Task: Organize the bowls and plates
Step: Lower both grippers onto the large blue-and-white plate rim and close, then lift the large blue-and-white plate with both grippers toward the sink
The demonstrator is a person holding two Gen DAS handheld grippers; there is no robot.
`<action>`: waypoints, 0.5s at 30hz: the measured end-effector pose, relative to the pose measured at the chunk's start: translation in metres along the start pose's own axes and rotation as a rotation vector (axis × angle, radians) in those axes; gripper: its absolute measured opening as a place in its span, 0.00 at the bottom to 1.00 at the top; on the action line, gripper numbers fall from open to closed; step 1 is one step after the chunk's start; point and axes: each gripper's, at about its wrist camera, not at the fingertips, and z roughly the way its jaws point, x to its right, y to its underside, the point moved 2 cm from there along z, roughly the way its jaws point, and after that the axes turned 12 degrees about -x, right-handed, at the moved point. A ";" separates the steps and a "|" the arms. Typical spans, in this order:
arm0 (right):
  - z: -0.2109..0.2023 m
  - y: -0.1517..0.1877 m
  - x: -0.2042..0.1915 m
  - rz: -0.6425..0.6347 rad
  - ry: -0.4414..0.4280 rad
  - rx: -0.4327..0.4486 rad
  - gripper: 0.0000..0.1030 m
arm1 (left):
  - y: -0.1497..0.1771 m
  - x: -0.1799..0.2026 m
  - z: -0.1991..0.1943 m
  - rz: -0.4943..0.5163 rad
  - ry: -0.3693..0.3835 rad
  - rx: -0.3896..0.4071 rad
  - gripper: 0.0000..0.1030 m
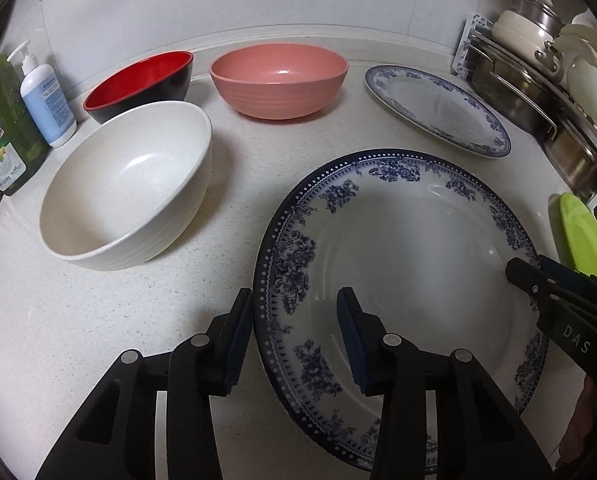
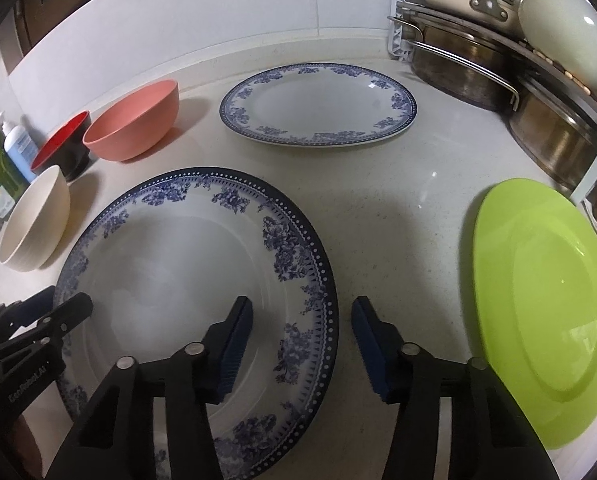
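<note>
A large blue-patterned plate lies on the counter, also in the right wrist view. My left gripper is open and straddles its left rim. My right gripper is open and straddles its right rim; it also shows in the left wrist view. A second blue-patterned plate lies further back. A white bowl, a pink bowl and a red-and-black bowl stand at the left. A green plate lies at the right.
A rack with steel pots stands at the back right. A soap pump bottle and a green dish-liquid bottle stand at the far left by the wall.
</note>
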 end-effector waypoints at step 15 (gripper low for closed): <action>-0.015 0.008 -0.010 -0.032 0.032 0.003 0.36 | 0.015 -0.006 -0.021 0.000 -0.008 0.023 0.37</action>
